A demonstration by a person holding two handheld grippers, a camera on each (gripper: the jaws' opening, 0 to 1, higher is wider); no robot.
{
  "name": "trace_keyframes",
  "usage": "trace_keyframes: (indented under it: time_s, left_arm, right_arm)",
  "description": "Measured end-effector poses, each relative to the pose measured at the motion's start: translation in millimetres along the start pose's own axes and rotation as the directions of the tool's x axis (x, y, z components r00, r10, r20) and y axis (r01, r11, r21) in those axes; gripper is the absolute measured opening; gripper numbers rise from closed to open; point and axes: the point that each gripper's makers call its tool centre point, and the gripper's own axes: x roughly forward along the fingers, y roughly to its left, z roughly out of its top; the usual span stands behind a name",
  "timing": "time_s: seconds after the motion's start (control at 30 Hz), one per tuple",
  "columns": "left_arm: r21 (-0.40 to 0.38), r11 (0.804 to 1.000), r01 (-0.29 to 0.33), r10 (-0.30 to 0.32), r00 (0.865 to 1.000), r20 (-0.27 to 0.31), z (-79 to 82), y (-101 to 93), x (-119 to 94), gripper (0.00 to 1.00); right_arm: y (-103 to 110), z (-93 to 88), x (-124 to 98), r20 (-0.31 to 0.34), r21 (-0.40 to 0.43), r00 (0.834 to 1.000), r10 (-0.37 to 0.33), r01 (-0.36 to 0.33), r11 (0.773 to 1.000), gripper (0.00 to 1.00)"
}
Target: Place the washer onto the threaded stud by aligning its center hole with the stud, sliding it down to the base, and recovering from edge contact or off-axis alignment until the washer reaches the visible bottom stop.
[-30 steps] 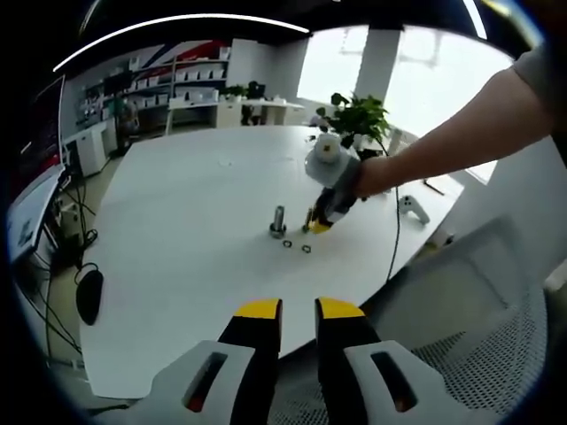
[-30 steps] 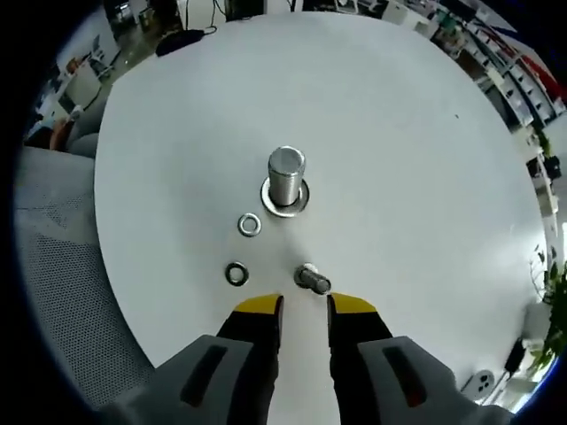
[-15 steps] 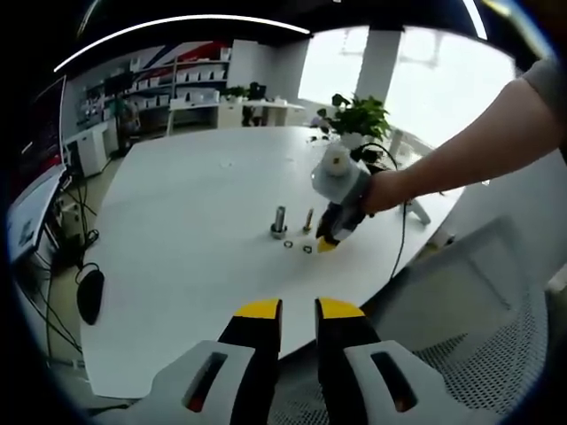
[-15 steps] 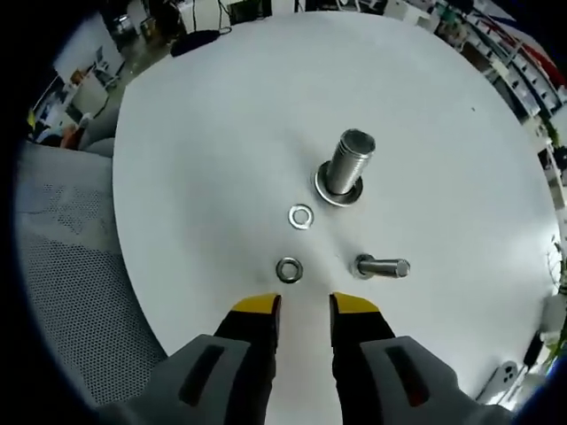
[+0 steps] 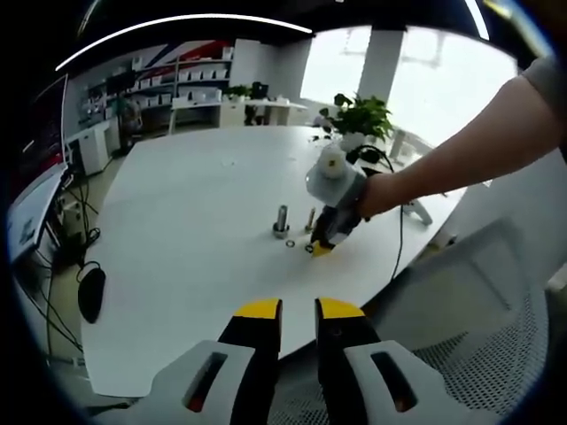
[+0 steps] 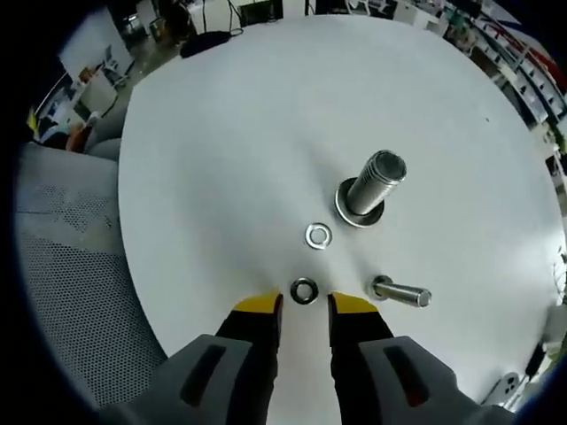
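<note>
On the white round table (image 6: 221,133) a thick threaded stud (image 6: 374,181) stands upright with a washer (image 6: 358,211) around its base. A thinner bolt (image 6: 401,292) stands to its right. One loose washer (image 6: 318,235) lies flat in front of the stud. A second loose washer (image 6: 304,290) lies just ahead of my right gripper (image 6: 304,306), level with the gap between its yellow tips; the jaws stand slightly apart and hold nothing. In the left gripper view, the right gripper (image 5: 322,245) points down at the table beside the stud (image 5: 281,219). My left gripper (image 5: 299,310) hangs back over the table's edge, open and holding nothing.
A grey mesh chair (image 5: 461,336) stands at the table's near right, and also shows as the chair (image 6: 62,266) in the right gripper view. A black mouse (image 5: 89,294) lies at the left, off the table. A white game controller (image 5: 415,211), a cable and a potted plant (image 5: 359,115) are beyond the person's arm.
My right gripper has dropped closer to the table and towards the nearer loose washer, which now lies right at its tips. The left gripper has stayed still.
</note>
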Motion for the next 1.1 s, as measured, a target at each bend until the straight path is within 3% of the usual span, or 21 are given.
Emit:
trace_keyframes:
  time_s: [0.17,0.37,0.6,0.97,1.1]
  left_arm:
    - [-0.001,1.000,-0.001,0.001,1.000,0.000,0.1,0.3,0.4,0.12]
    - [0.000,1.000,-0.003,0.003,1.000,-0.006,-0.8,1.0,0.6,0.12]
    - [0.001,1.000,-0.002,0.002,1.000,-0.008,-1.0,0.7,0.4,0.12]
    - [0.000,1.000,-0.004,0.004,1.000,-0.007,-1.4,1.1,0.1,0.12]
    - [0.000,1.000,-0.006,0.006,1.000,-0.004,-1.1,1.4,-0.1,0.12]
  right_arm:
    - [1.5,1.7,0.2,-0.013,-0.042,1.000,0.003,-0.004,0.999,0.23]
    - [3.7,6.1,1.4,0.020,-0.076,1.000,-0.002,0.003,0.997,0.18]
    - [4.1,8.1,3.5,-0.031,-0.112,1.000,0.003,-0.006,0.994,0.15]
    - [4.1,8.6,4.7,-0.104,-0.072,0.994,-0.044,0.036,0.997,0.15]
    - [3.7,7.6,3.2,-0.088,-0.030,0.995,-0.052,0.050,0.998,0.14]
